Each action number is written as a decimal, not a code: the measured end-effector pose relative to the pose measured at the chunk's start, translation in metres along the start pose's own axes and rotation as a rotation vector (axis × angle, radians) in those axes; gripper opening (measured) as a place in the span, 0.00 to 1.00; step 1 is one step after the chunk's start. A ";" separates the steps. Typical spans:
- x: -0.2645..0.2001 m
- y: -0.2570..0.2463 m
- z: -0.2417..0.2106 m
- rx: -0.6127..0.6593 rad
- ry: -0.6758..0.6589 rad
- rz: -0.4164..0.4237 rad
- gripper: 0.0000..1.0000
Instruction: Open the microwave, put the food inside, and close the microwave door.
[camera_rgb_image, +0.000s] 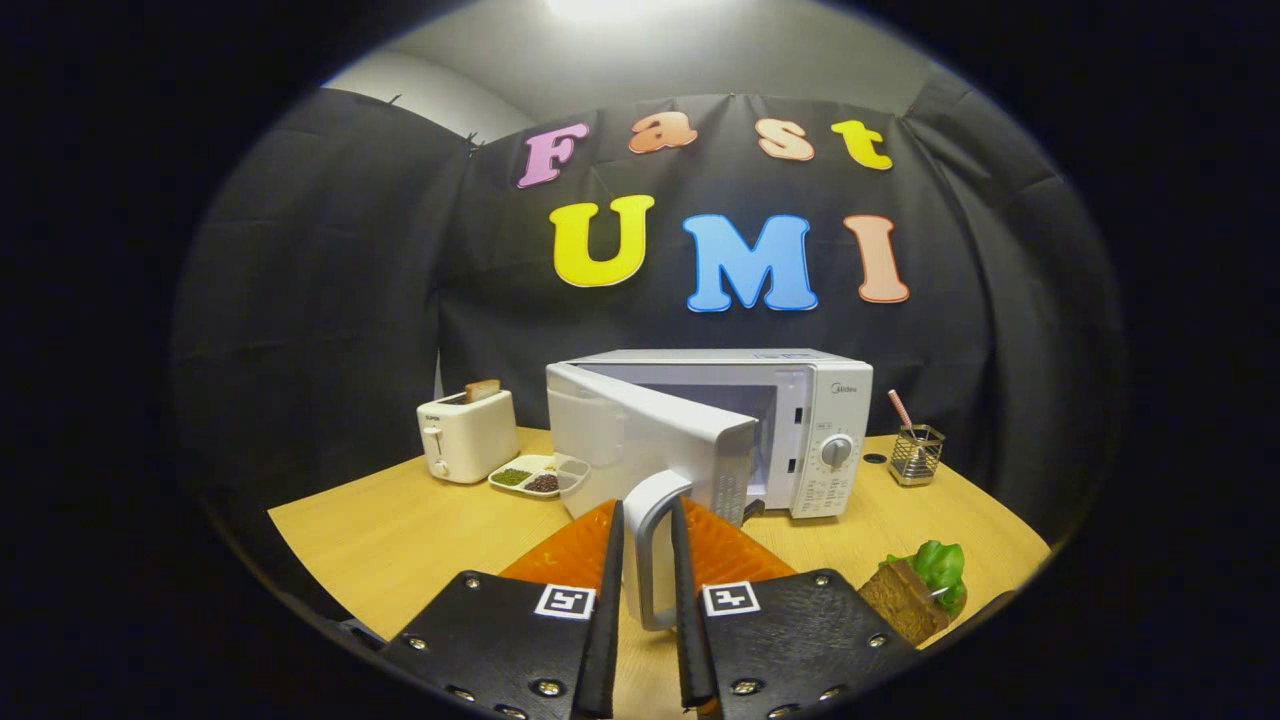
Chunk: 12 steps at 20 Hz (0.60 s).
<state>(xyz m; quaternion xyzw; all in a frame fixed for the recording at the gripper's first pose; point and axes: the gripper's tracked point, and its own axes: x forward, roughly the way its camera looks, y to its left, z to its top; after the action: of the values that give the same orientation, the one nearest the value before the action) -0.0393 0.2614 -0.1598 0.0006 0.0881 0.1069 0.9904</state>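
A bright ceiling light (600, 8) glared from overhead, washed out to plain white, and its glow spread across the pale ceiling. The light-wood table top (400, 520) was evenly and warmly lit, while the black cloth wall (330, 300) stayed dim and swallowed detail in its folds. The white box-shaped microwave (800, 420) was clearly lit on its top and front, its open cavity greyer inside. Focus was sharp through the middle. The fisheye lens bent straight lines, curving the table's border and the cloth. The gripper (647, 520), its fingers closed on the door's pale loop handle (648, 560), looked stretched and slightly soft.
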 end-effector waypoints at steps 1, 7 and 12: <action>-0.003 0.006 -0.001 -0.001 0.001 0.013 0.25; -0.014 0.044 -0.003 0.002 -0.005 0.079 0.25; -0.021 0.088 -0.006 0.017 -0.009 0.160 0.25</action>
<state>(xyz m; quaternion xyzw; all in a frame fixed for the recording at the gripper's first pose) -0.0792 0.3429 -0.1599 0.0164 0.0844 0.1850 0.9790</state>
